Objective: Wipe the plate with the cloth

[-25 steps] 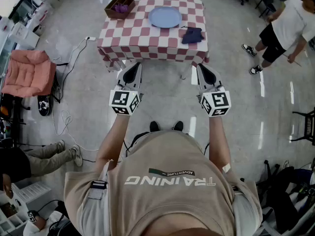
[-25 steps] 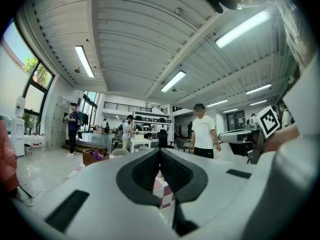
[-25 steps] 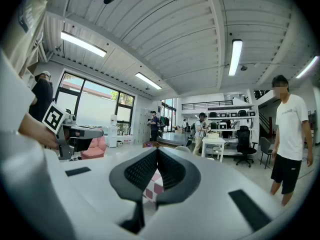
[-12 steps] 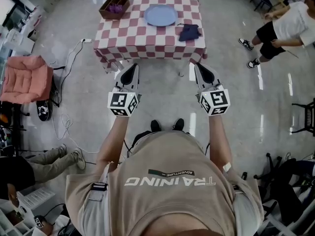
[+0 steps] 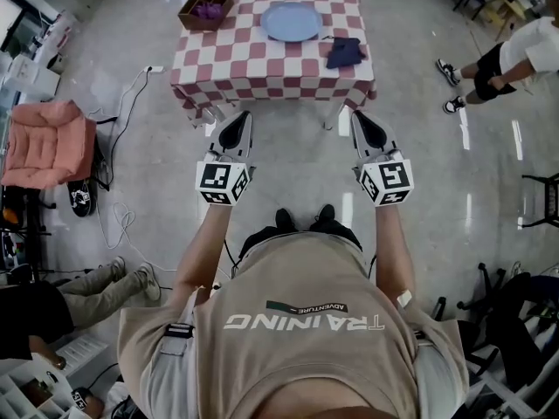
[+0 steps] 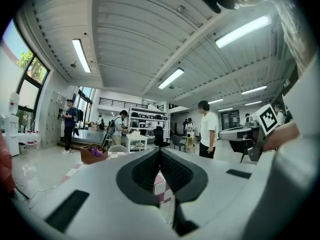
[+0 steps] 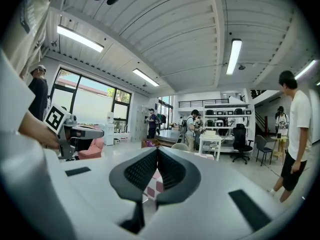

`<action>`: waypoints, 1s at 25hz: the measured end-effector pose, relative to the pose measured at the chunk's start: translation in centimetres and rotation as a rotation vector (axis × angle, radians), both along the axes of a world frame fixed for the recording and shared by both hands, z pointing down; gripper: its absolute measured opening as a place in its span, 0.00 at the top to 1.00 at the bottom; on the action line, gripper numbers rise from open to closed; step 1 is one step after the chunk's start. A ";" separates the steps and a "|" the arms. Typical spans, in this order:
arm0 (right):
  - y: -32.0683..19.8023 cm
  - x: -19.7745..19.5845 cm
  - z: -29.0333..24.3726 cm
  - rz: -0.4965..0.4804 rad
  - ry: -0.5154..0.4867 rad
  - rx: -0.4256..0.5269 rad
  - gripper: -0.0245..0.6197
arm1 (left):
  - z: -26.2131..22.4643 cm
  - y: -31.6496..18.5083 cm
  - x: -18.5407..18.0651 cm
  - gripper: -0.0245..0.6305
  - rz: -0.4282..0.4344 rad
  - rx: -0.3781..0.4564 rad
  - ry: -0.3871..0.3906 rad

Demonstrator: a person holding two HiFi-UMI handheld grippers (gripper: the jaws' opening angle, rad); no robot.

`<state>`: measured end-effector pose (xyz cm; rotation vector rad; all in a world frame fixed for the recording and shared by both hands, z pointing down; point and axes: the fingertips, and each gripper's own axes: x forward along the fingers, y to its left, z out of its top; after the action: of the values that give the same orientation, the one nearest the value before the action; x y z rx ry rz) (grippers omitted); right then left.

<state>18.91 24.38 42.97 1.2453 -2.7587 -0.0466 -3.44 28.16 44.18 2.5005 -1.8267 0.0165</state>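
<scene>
Round blue plate (image 5: 292,22), crumpled navy cloth (image 5: 344,52) — checkered table (image 5: 262,66)

Left hand-held gripper (image 5: 245,115), right hand-held gripper (image 5: 355,114): jaws together

Upper centre: red-and-white checkered table (image 5: 262,64), brown box (image 5: 205,9) holding purple contents at its upper-left corner. Left edge: pink cushioned chair (image 5: 45,151).

- Red-and-white checked table (image 5: 262,72) stands far ahead; round blue plate (image 5: 291,22) lies on its far middle.
- Crumpled dark blue cloth (image 5: 344,52) lies just right of the plate, nearer.
- Brown open box (image 5: 205,9) sits on the far left corner.
- Left gripper (image 5: 236,117) and right gripper (image 5: 359,117) are side by side, nearer than the table.
</scene>
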 end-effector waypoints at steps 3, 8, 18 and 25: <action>0.0 -0.6 0.5 0.006 -0.003 -0.008 0.93 | 0.5 -0.6 -0.8 0.94 0.003 -0.008 0.006; -1.6 -0.7 0.4 0.000 -0.008 -0.013 0.93 | 0.3 -2.1 -0.9 0.94 0.002 -0.012 0.013; -9.1 -0.1 -1.5 -0.050 -0.023 0.020 0.93 | -1.3 -8.1 -0.3 0.94 -0.060 0.013 0.002; -13.4 1.1 -1.2 -0.088 -0.012 0.020 0.93 | -1.4 -11.7 1.2 0.94 -0.102 0.018 0.000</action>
<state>19.99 11.02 41.81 1.1316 -2.8287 -0.0755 -2.25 16.42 42.77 2.4153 -1.9602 -0.0028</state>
